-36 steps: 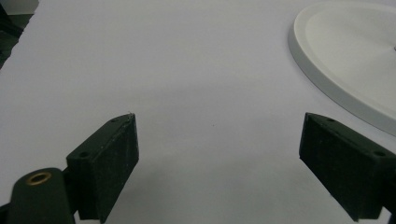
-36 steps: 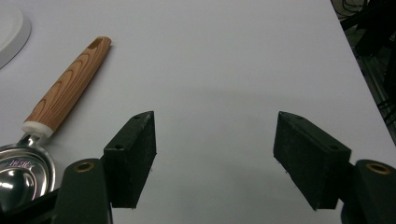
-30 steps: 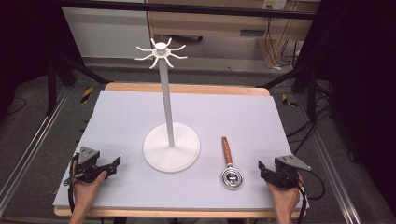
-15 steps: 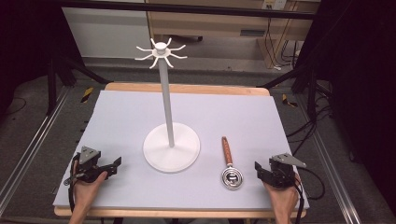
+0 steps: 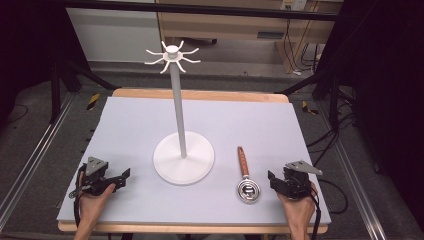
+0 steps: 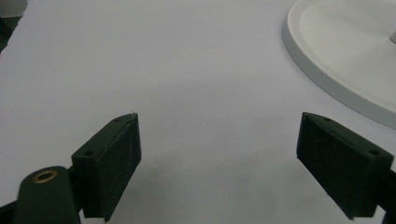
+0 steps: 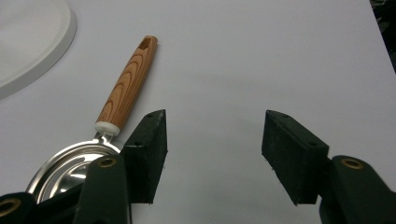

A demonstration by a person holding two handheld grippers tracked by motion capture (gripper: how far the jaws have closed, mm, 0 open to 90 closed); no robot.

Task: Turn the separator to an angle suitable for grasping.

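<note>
Two black hand-held grippers sit near the front edge of the pale grey table mat [image 5: 125,125]. The right gripper [image 7: 212,140] has just been closing its jaws, yet they stand partly apart with nothing but mat between them. Just beside its left jaw lies a small steel strainer with a brown wooden handle [image 7: 128,86] (bowl toward the person, handle pointing away). The left gripper [image 6: 217,154] gapes wide and empty near the round base of a tall white hook stand [image 5: 183,159].

Steel strainer [image 5: 246,183], wooden handle, lying flat right of white stand [image 5: 182,155].
</note>
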